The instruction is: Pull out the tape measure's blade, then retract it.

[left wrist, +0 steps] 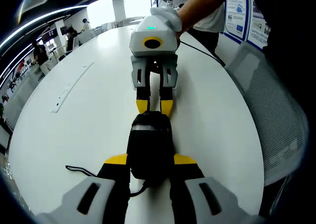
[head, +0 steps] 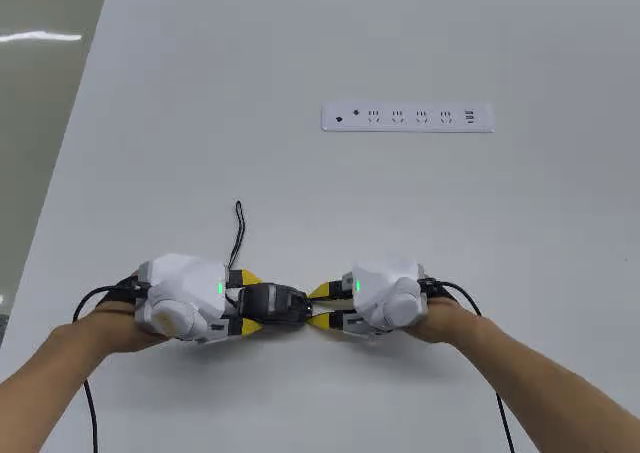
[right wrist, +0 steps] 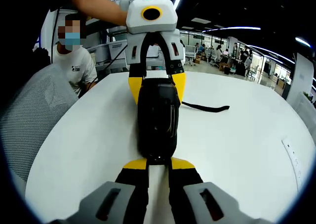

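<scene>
Head view, nearest the camera: two bare forearms reach in from the lower corners, and the left hand (head: 112, 323) and right hand (head: 447, 318) each hold a white gripper low over the white table (head: 400, 203). The grippers face each other tip to tip. The left gripper (head: 247, 302) has its yellow-tipped jaws clamped on either side of the black tape measure (head: 275, 305), which lies on the table between the two tools with its long axis running from one gripper to the other. The right gripper (head: 322, 305) meets the case's other end; its jaws are drawn close together with only a narrow slit between them, right at the case's end face. Whether they pinch the blade's tip I cannot tell, and no length of blade is visible outside the case. A thin black wrist strap (head: 238, 231) trails from the tape measure away across the table, lying loose. Farther off, well apart from the grippers, a white power strip (head: 407, 117) lies flat. In the right gripper view, a grey mesh chair (right wrist: 34, 120) stands beside the table edge.
</scene>
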`<state>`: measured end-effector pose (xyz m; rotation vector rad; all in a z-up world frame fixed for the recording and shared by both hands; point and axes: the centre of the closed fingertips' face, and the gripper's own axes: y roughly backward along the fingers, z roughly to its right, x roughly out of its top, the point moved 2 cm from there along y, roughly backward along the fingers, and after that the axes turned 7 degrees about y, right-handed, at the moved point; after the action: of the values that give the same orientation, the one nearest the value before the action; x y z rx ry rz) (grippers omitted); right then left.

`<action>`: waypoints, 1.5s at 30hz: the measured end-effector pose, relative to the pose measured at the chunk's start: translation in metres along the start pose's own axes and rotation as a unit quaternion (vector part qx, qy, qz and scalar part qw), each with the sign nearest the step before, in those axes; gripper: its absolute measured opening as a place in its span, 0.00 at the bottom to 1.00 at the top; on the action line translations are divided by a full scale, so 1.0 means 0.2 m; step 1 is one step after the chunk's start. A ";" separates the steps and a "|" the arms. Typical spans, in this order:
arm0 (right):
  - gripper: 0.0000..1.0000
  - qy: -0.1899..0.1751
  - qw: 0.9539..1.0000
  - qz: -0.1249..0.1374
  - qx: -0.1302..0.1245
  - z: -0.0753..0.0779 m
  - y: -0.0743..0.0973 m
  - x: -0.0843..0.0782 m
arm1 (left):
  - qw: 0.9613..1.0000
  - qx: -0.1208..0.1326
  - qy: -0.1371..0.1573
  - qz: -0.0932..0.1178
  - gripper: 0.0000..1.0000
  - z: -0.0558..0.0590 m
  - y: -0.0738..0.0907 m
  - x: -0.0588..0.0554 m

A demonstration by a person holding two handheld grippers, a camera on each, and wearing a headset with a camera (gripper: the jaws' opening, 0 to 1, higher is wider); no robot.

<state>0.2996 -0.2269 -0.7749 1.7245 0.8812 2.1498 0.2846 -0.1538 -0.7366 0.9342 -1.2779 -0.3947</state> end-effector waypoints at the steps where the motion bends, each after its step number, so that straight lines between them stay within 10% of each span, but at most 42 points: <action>1: 0.12 0.002 1.000 -0.001 0.000 0.00 0.00 0.00 | 1.000 0.000 0.000 -0.001 0.26 0.00 0.00 0.00; 45: 0.10 -0.005 1.000 0.002 0.000 -0.01 0.14 -0.04 | 1.000 -0.003 0.002 -0.017 0.25 0.00 0.02 -0.02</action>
<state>0.3044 -0.2536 -0.7650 1.7372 0.8753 2.1418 0.2830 -0.1493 -0.7362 0.9525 -1.2576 -0.4215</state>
